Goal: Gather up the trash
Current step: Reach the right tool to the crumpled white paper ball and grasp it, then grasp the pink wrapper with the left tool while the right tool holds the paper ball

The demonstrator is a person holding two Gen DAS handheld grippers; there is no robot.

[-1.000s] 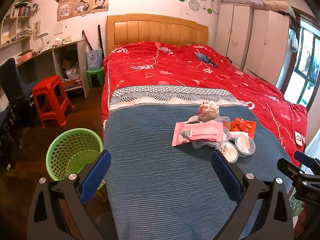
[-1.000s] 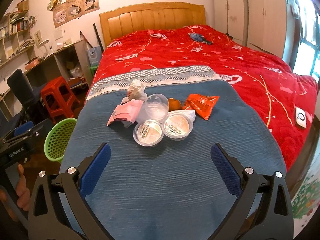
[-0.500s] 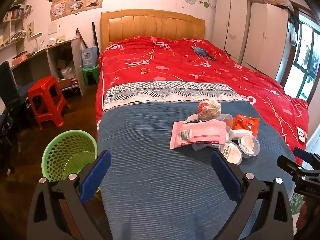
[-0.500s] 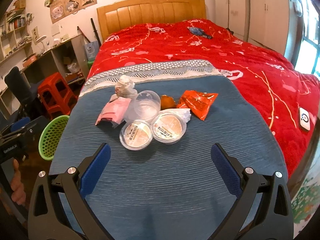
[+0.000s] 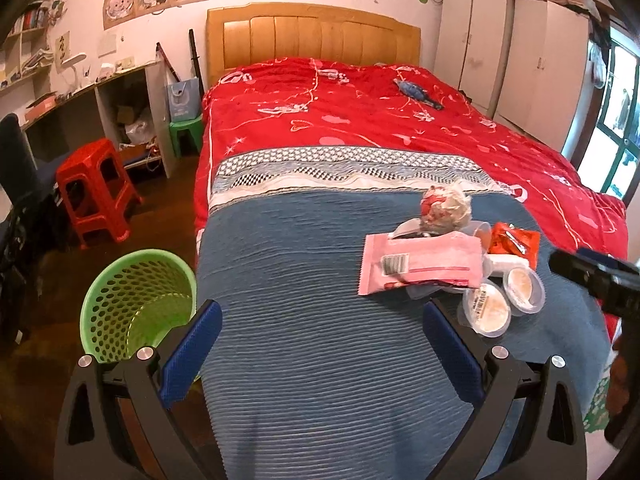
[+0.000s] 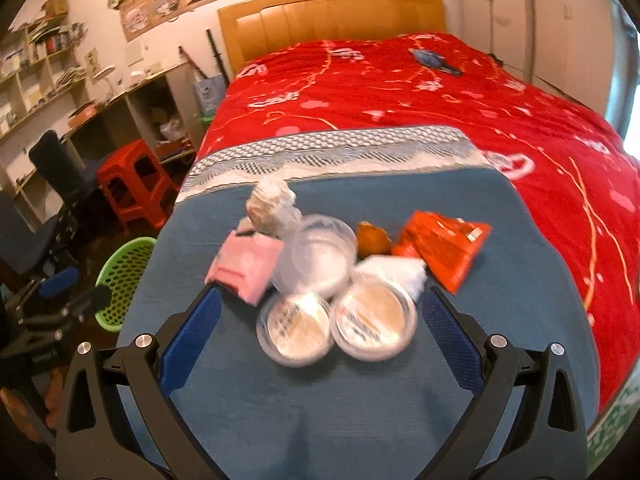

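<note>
From the left wrist, the left gripper [image 5: 322, 330] is seen spread wide with nothing between its blue pads, held over the foot end of the bed [image 5: 304, 360]. The trash is heaped on the blue blanket toward the bed's right edge: a pink packet [image 5: 420, 266] is laid on top, a crumpled paper ball [image 5: 444, 206] is set behind it, an orange wrapper [image 5: 514, 242] is at the right, and two lidded round tubs [image 5: 504, 300] are nearest the foot. A green mesh basket [image 5: 132, 304] is stood on the floor by the bed's left foot corner.

From the right wrist, the right gripper [image 6: 320, 322] is likewise held wide apart and empty, and the two tubs [image 6: 334, 326] are framed just between its fingertips. A clear cup [image 6: 320, 260] is seen behind them, the pink packet [image 6: 246, 268] to the left, the orange wrapper [image 6: 444, 246] to the right. This view is blurred.
</note>
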